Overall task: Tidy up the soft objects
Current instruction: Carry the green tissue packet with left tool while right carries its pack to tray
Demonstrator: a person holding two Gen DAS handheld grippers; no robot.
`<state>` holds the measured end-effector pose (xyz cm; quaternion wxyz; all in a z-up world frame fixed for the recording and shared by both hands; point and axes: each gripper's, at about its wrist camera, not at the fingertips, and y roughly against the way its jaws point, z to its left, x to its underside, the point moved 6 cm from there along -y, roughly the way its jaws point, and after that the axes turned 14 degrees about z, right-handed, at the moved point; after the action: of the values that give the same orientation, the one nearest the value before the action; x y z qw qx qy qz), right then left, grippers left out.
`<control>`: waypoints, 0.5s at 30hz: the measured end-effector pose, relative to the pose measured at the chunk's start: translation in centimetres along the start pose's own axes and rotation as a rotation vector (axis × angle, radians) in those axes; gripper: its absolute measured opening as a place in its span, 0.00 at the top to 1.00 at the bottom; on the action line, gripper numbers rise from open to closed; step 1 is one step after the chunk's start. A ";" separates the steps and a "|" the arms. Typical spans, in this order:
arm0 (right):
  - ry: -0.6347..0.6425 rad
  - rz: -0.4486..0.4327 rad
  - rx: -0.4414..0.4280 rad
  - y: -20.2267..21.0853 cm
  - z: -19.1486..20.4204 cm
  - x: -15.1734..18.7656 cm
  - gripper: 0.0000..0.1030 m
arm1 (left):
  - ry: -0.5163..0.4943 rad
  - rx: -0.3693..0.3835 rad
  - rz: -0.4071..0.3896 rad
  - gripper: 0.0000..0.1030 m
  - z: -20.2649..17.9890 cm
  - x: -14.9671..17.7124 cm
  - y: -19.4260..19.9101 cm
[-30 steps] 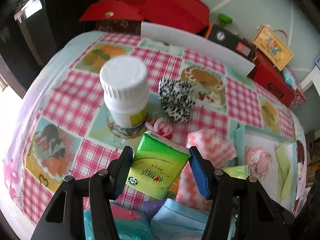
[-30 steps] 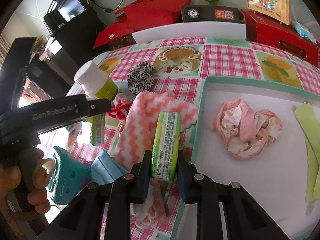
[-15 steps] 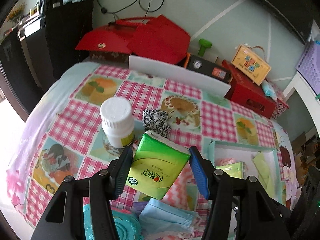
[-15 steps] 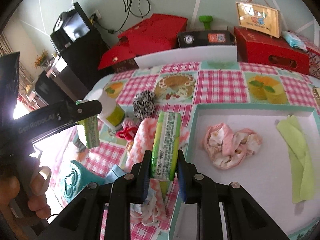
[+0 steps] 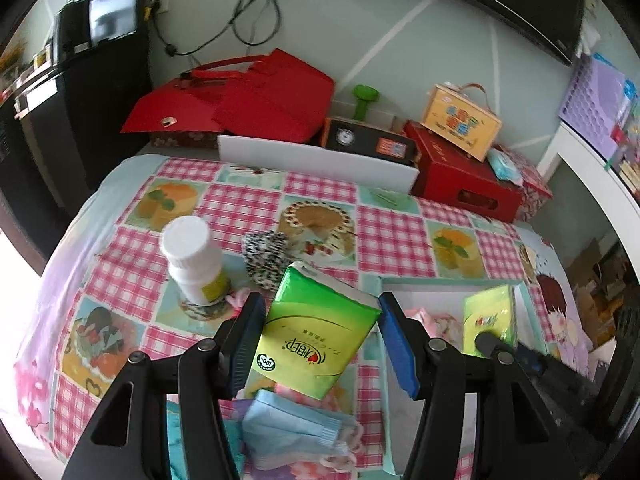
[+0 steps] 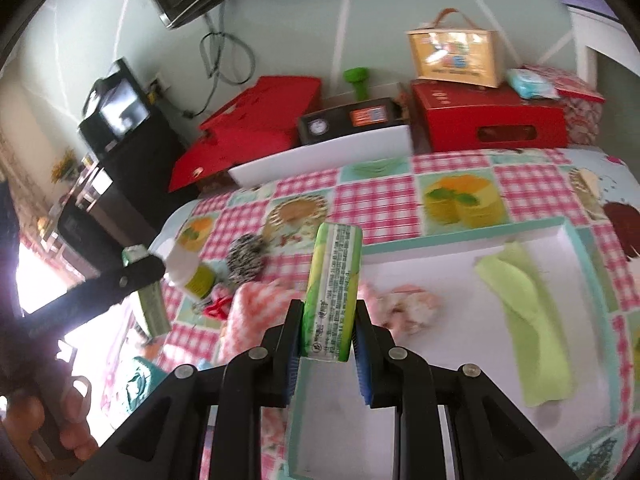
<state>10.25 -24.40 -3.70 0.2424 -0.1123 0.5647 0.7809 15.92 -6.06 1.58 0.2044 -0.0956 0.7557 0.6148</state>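
Observation:
My left gripper (image 5: 320, 344) is shut on a green tissue pack (image 5: 316, 328), held in the air above the checked tablecloth. My right gripper (image 6: 326, 340) is shut on a second green tissue pack (image 6: 334, 292), held edge-on over the near left rim of the white tray (image 6: 460, 344). That pack also shows in the left wrist view (image 5: 490, 316). The tray holds a crumpled pink cloth (image 6: 408, 306) and a folded green cloth (image 6: 528, 320). A pink zigzag towel (image 6: 256, 312), a black-and-white scrunchie (image 5: 266, 254) and blue face masks (image 5: 300, 436) lie on the table.
A white pill bottle (image 5: 194, 260) stands left of the scrunchie. A long white tray (image 5: 316, 160), red boxes (image 5: 464, 176) and a black box (image 5: 368, 144) line the table's far edge. A teal item (image 6: 140, 380) lies at the near left.
Both grippers have risen and pulled back from the table, each still holding its tissue pack. The right pack has moved over the tray's left rim.

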 end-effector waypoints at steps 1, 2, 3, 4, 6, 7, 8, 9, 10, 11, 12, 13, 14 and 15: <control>-0.016 -0.006 0.013 0.3 -0.8 -0.1 0.76 | -0.016 0.003 0.006 0.42 -0.6 0.2 -0.2; -0.032 -0.011 0.027 0.5 -1.5 -0.2 0.76 | -0.030 0.004 0.010 0.42 -1.2 0.3 -0.3; -0.048 -0.015 0.040 0.8 -2.2 -0.3 0.76 | -0.045 0.004 0.014 0.42 -1.8 0.5 -0.5; -0.065 -0.019 0.052 1.0 -3.0 -0.4 0.76 | -0.063 0.005 0.020 0.42 -2.5 0.7 -0.7; -0.103 -0.024 0.073 1.4 -4.6 -0.4 0.76 | -0.099 0.011 0.035 0.42 -3.9 1.1 -1.2; -0.124 -0.025 0.086 1.6 -5.4 -0.4 0.76 | -0.113 0.016 0.043 0.42 -4.4 1.3 -1.4; -0.147 -0.025 0.101 1.8 -6.3 -0.3 0.76 | -0.126 0.021 0.052 0.42 -4.9 1.5 -1.7; -0.168 -0.026 0.115 2.1 -7.1 -0.3 0.76 | -0.147 0.030 0.064 0.42 -5.8 1.8 -2.0; -0.189 -0.027 0.130 2.3 -8.0 -0.2 0.76 | -0.159 0.034 0.071 0.42 -6.3 2.0 -2.2; -0.209 -0.028 0.143 2.5 -8.7 -0.1 0.76 | -0.178 0.037 0.081 0.42 -7.1 2.4 -2.5; -0.230 -0.030 0.154 2.7 -9.6 -0.1 0.76 | -0.194 0.038 0.088 0.42 -7.7 2.6 -2.8; -0.244 -0.032 0.160 2.9 -10.2 0.0 0.76 | -0.207 0.039 0.094 0.42 -8.2 2.8 -3.0; -0.260 -0.035 0.169 3.1 -10.8 0.1 0.76 | -0.218 0.041 0.101 0.42 -8.7 3.1 -3.2; -0.274 -0.037 0.180 3.3 -11.4 0.1 0.76 | -0.232 0.046 0.112 0.42 -9.3 3.4 -3.6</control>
<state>7.36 -35.86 -4.88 0.3405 0.0071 0.5918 0.7306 12.53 -15.48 -1.53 0.2579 0.0234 0.7451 0.6146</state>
